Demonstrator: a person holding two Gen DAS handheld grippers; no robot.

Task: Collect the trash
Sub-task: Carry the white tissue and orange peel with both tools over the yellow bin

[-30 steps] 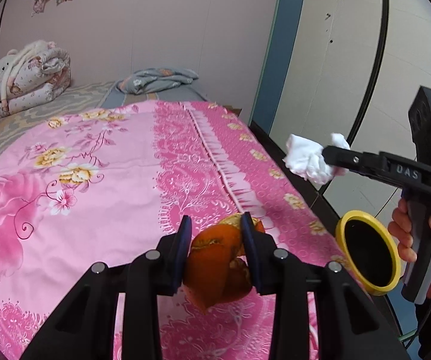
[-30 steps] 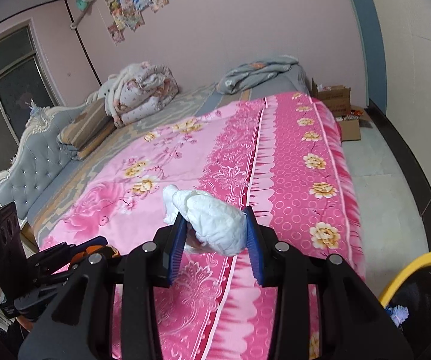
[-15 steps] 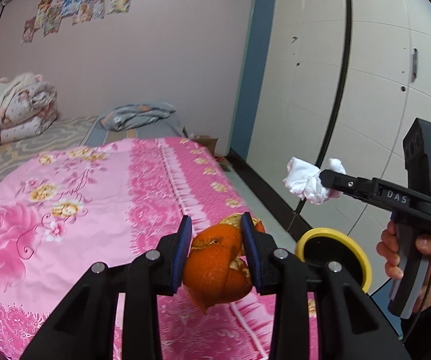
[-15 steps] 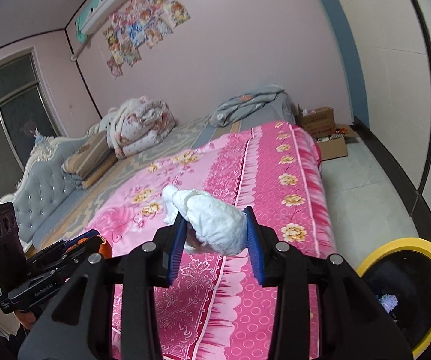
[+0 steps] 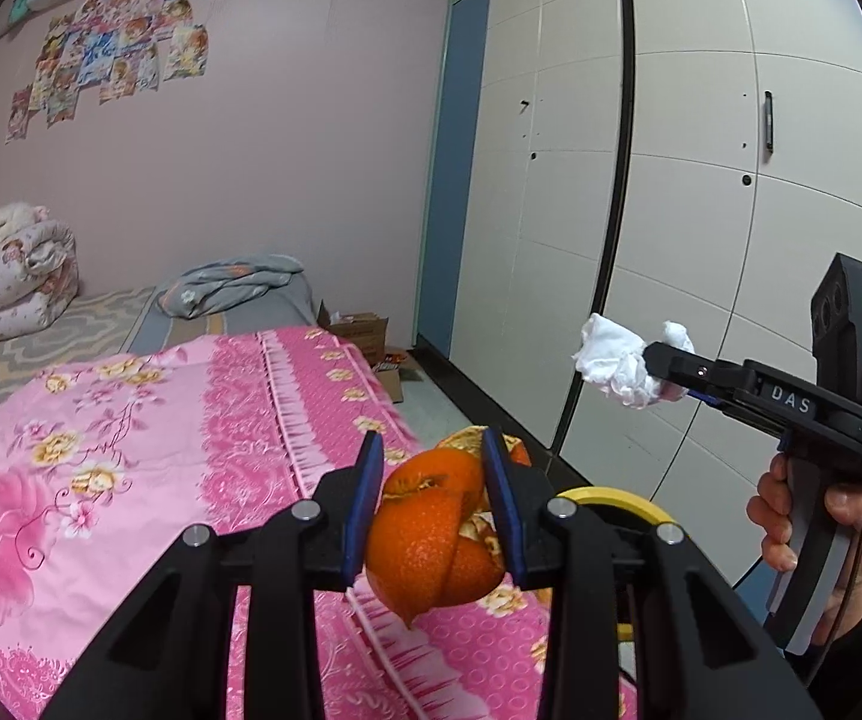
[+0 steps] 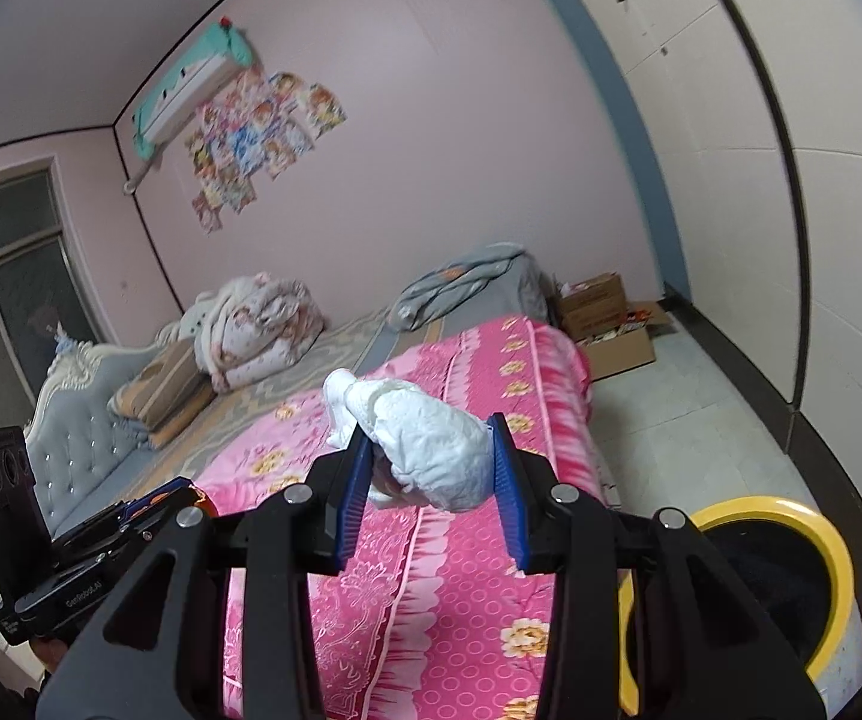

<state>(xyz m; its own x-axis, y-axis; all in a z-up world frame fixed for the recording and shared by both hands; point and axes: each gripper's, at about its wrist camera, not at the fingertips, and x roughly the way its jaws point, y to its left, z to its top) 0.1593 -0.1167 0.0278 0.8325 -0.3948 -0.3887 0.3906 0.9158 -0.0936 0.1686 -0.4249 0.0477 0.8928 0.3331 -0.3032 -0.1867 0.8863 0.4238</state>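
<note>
Peel [image 5: 436,546] clamped in left claw [image 5: 431,510], held above pink bedspread [image 5: 131,450] near bed edge. Tissue [image 6: 431,456] wadded and pinched in right claw [image 6: 431,480], also aloft over bed. Bin [image 6: 832,546], yellow rim, black inside, on floor just beside bed, low right in both views; partly hidden behind left claw in left view.

Step in hand, by judgement: carry both to bin.
- Keep both grips tight; peel curled and loose-layered, could shed a piece.
- Bring each claw over bin mouth, inside rim line, before letting go.
- Drop one at a time to avoid claw clash.
- Lower first; tissue light, may drift off to floor.
</note>
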